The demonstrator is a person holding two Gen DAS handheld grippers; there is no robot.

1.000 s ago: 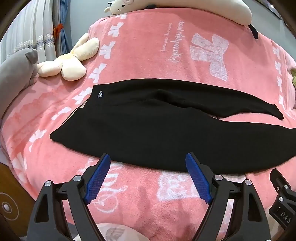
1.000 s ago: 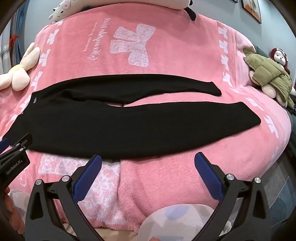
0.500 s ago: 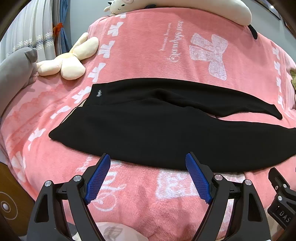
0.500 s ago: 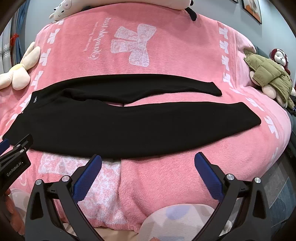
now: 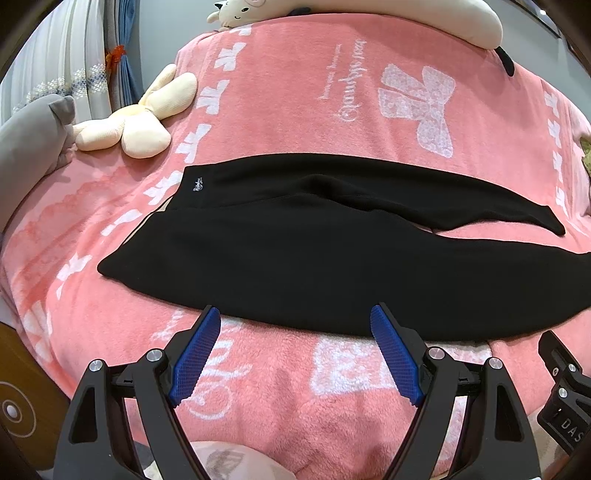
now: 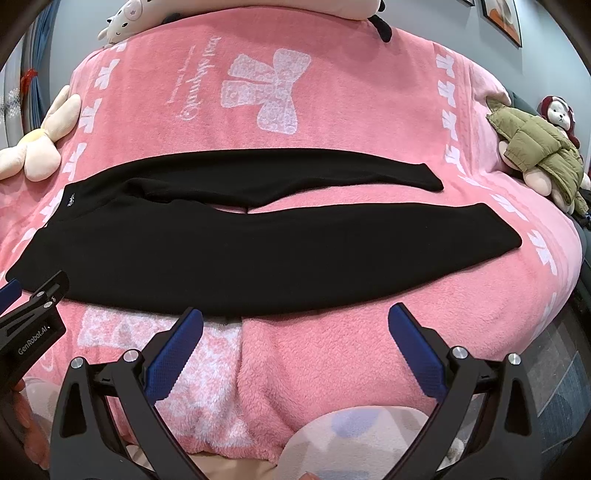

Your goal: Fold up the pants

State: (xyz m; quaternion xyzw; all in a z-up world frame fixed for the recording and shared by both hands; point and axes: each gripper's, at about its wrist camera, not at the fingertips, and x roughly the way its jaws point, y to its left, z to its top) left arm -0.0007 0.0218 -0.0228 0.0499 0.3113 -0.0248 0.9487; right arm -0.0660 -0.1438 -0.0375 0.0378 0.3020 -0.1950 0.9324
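Observation:
Black pants [image 5: 303, 254] lie flat on a pink blanket, waistband to the left, both legs running right and spread apart. They also show in the right wrist view [image 6: 258, 251], with the leg ends at the right. My left gripper [image 5: 295, 317] is open and empty, its tips just short of the pants' near edge by the waist half. My right gripper [image 6: 295, 317] is open and empty, just short of the near leg's edge. Each gripper's body shows at the edge of the other's view.
The pink blanket [image 5: 303, 110] with white bows covers the bed. A cream plush toy [image 5: 136, 122] lies at the left, a long white plush [image 5: 369, 14] along the far edge. A plush in a green jacket [image 6: 539, 155] sits at the right. The bed's right edge drops to the floor [image 6: 569, 369].
Both views have shifted only slightly; the pants lie as before and both grippers stay open.

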